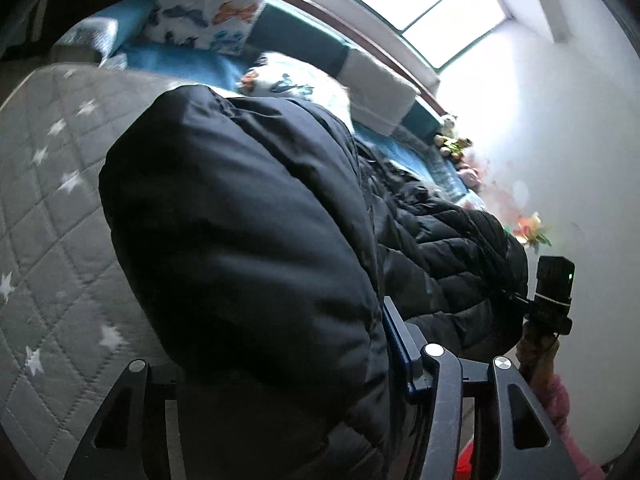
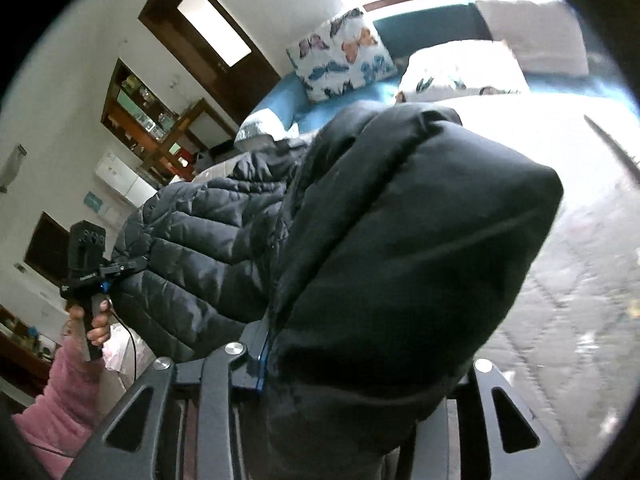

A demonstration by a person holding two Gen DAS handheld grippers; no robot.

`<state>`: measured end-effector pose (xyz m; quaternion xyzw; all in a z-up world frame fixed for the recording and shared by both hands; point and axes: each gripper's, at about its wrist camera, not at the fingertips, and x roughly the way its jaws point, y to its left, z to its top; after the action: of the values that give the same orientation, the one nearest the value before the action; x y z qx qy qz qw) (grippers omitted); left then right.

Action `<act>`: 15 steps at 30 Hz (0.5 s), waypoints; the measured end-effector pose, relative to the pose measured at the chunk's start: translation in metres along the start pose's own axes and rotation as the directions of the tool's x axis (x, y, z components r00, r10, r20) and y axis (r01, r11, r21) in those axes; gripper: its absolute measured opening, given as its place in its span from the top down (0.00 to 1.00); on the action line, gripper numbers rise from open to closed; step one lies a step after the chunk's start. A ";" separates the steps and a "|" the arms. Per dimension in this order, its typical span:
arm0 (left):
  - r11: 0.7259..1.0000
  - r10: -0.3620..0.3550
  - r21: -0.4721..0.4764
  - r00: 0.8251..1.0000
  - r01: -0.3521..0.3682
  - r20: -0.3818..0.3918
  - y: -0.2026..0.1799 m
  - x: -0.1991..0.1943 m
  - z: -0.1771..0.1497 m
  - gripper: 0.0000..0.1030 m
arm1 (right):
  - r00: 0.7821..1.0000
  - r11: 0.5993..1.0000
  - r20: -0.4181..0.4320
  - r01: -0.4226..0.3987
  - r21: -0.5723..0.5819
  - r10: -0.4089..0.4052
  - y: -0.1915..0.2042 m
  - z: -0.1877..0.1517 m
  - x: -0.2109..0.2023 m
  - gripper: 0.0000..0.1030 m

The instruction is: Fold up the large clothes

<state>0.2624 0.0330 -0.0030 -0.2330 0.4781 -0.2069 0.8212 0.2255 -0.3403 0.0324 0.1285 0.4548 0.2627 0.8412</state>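
Note:
A large black puffer jacket hangs between my two grippers above the grey quilted bedspread. In the left wrist view a smooth black fold fills the middle and covers my left gripper; its fingers are shut on the fabric. My right gripper shows at the far right, clamped on the quilted part of the jacket. In the right wrist view the jacket drapes over my right gripper, which is shut on it. My left gripper shows at the left, pinching the jacket's edge.
Butterfly-print pillows and a blue sheet lie at the bed's head under a bright window. Stuffed toys sit by the white wall. Wooden shelves and a dark door stand across the room.

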 end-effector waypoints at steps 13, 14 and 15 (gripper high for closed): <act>0.983 -0.149 0.106 0.988 0.152 -0.031 -0.185 0.124 0.056 0.42 | 0.965 0.980 0.176 0.184 0.068 -0.194 -0.063 -0.010 -0.133 0.60; 0.982 -0.157 0.103 0.987 0.160 -0.039 -0.199 0.141 0.058 0.42 | 0.964 0.979 0.178 0.187 0.082 -0.199 -0.071 -0.009 -0.135 0.59; 0.980 -0.162 0.109 0.985 0.167 -0.053 -0.209 0.159 0.059 0.42 | 0.959 0.974 0.183 0.200 0.107 -0.217 -0.085 -0.012 -0.139 0.59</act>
<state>0.3625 -0.2138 0.0338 -0.2202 0.4627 -0.3058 0.8024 0.1806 -0.4890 0.0839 0.1413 0.3928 0.1388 0.8980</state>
